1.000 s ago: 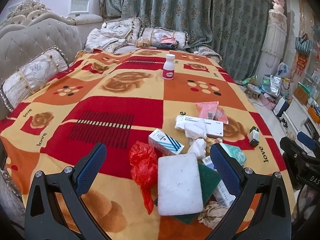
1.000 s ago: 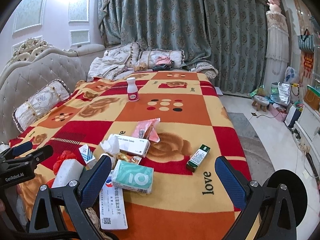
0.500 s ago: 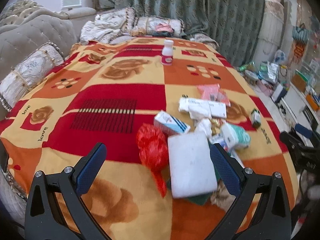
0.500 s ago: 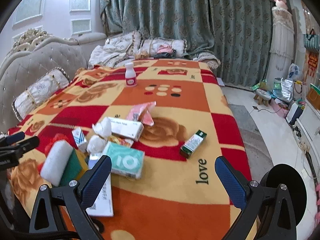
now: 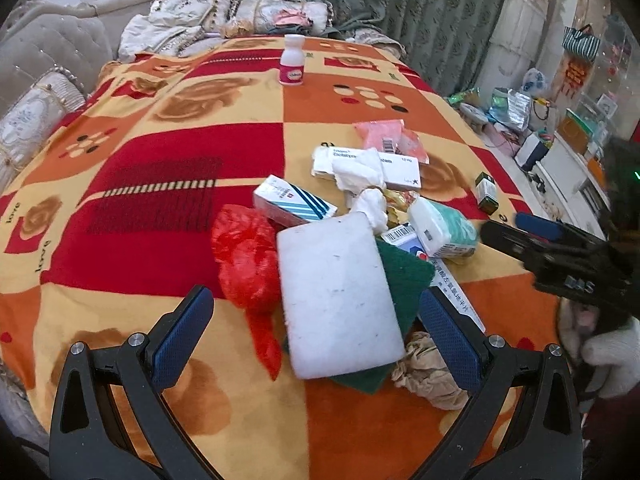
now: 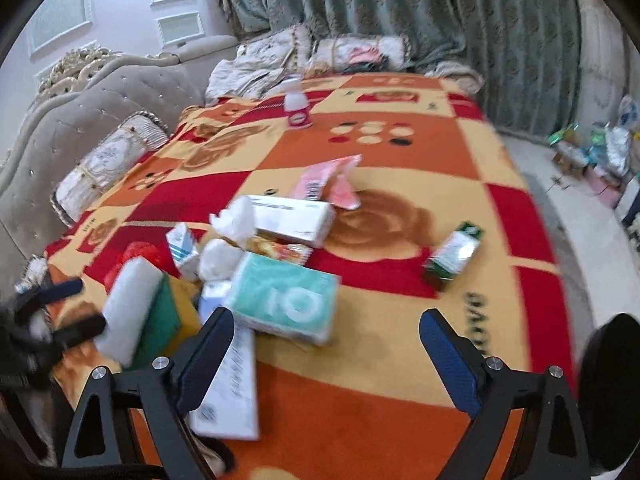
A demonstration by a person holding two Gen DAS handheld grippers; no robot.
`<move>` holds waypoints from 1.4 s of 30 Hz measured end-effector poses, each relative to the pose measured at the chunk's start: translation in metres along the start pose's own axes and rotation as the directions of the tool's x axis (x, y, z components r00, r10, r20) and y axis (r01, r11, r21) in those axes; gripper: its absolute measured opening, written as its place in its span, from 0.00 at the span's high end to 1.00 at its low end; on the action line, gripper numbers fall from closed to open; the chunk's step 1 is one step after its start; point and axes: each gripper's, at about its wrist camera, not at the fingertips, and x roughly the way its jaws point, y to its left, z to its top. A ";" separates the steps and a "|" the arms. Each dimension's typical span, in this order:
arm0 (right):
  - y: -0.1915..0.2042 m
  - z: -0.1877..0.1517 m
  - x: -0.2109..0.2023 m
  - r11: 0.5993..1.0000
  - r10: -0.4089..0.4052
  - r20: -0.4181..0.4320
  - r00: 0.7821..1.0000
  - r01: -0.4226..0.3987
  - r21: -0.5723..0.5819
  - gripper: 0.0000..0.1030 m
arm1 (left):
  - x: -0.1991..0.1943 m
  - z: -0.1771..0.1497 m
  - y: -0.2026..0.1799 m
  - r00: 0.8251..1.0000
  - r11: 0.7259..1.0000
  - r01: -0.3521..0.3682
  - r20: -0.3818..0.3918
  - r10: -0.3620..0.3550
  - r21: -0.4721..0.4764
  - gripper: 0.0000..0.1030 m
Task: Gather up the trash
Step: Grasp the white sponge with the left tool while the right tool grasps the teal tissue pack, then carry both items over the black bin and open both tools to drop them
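1. bed (image 5: 132, 184): covered by a red, orange and yellow patterned blanket; pillows (image 5: 192, 4) lie at the far end against green curtains (image 5: 400, 8).
2. trash pile: gathered on the near part of the bed, right of centre in the left wrist view.
3. white sponge (image 5: 340, 296): largest piece in the pile, lying on a green scouring pad (image 5: 404, 276).
4. red plastic bag (image 5: 246, 264): crumpled, touching the sponge's left edge.
5. teal tissue pack (image 6: 286, 300): lies tilted on a long white box (image 6: 230, 396).
6. white medicine box (image 5: 368, 164): further back, with a crumpled white tissue (image 5: 360, 174) on it and a pink packet (image 5: 386, 134) just behind.
7. blue-striped box (image 5: 292, 204): behind the sponge.
8. green box (image 6: 454, 254): lies alone, well apart to the right of the pile.
9. white bottle (image 5: 292, 62): upright, far up the bed.
10. left gripper (image 5: 316, 328): jaws wide apart, holding nothing, over the sponge.
11. right gripper (image 6: 326, 344): jaws closing but apart, nothing clamped; the tissue pack sits just ahead of them.
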 end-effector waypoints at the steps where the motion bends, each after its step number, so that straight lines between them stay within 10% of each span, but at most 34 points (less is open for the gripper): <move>1: 0.002 0.003 0.007 1.000 0.012 -0.008 1.000 -0.012 0.011 0.09 | 0.001 0.000 -0.001 1.000 1.000 0.004 -0.001 -0.004 0.003 0.01; 5: 0.010 0.013 0.039 0.998 0.031 -0.074 0.997 -0.028 0.049 0.09 | 0.006 0.001 -0.004 1.000 1.000 0.019 -0.008 -0.019 0.023 0.03; 10: 0.009 0.007 0.064 0.995 0.074 -0.143 0.987 -0.063 0.082 0.17 | 0.017 -0.001 -0.005 0.999 0.999 0.007 -0.049 -0.005 0.046 0.45; 11: 0.007 0.005 0.063 0.993 0.087 -0.143 0.986 -0.075 0.087 0.31 | 0.017 -0.001 -0.004 0.998 0.999 0.009 -0.054 -0.007 0.044 0.45; 27: -0.038 -0.001 -0.024 0.997 0.029 -0.012 1.000 -0.028 0.072 0.31 | -0.028 0.034 -0.058 0.986 0.982 0.163 0.021 -0.166 0.090 0.45; 42: -0.169 -0.042 -0.102 0.956 -0.201 0.010 0.980 0.193 0.222 0.31 | 0.013 0.053 -0.217 0.912 0.886 0.410 -0.120 -0.392 0.216 0.45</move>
